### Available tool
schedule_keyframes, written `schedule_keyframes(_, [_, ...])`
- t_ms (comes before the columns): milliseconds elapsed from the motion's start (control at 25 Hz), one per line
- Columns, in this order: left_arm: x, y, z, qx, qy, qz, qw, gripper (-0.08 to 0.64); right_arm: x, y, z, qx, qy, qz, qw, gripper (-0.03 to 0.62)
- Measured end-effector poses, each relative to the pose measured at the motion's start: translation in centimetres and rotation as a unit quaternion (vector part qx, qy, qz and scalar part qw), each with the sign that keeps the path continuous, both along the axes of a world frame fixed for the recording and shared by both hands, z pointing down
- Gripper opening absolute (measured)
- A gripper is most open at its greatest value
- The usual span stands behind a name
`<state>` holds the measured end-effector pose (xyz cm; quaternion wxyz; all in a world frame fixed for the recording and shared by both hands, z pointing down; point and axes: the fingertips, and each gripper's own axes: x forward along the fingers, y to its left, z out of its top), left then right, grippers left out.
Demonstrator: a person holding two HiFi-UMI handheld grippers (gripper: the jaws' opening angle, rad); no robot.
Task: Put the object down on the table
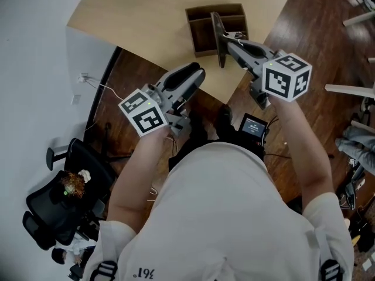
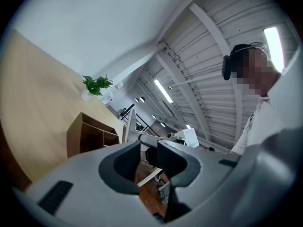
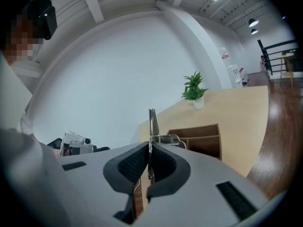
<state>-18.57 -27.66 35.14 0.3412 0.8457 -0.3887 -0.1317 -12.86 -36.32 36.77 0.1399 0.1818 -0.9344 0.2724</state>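
My right gripper (image 1: 226, 38) is shut on a thin, flat, dark metal object (image 1: 219, 40), held on edge above the light wooden table (image 1: 146, 22), just in front of a brown wooden organizer box (image 1: 234, 9). In the right gripper view the pads clamp the object (image 3: 152, 122) at my right gripper (image 3: 149, 148), and its edge sticks straight up with a small loop beside it. My left gripper (image 1: 196, 73) hovers near the table's front edge. A gap shows between its pads at my left gripper (image 2: 149, 148), and nothing is in it.
The organizer box (image 2: 85, 136) stands towards the table's right side, and a potted plant (image 3: 194, 91) sits further back. A black office chair (image 1: 58, 198) stands on the dark wood floor at lower left. A small device with a screen (image 1: 254, 126) hangs at the person's front.
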Motion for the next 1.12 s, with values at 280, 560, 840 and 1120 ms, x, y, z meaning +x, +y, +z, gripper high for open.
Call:
schedule_keyframes(280, [-0.4,-1.9,1.0,-0.01,-0.008,0.002,0.9999,0.083,-1.8,-1.7,1.0,0.006,0.013,-0.011,1.0,0.005])
schedule_keyframes(560, [0.2,-4.0,1.7,-0.017,-0.011,0.013,0.9997,0.083,-3.2,-3.2,2.2,0.001,0.022,-0.015,1.0,0.005])
schedule_keyframes(840, [-0.8,-5.7,3.3,-0.032,-0.015,0.009,0.9993,0.083,-5.2,-4.6,3.4,0.02,0.047,-0.03,0.998,0.005])
schedule_keyframes(1120, [-1.2,-6.0,4.5,-0.043,-0.016,0.009,0.9989,0.083,-6.3,-5.0,5.1,0.026,0.074,-0.041,0.996,0.005])
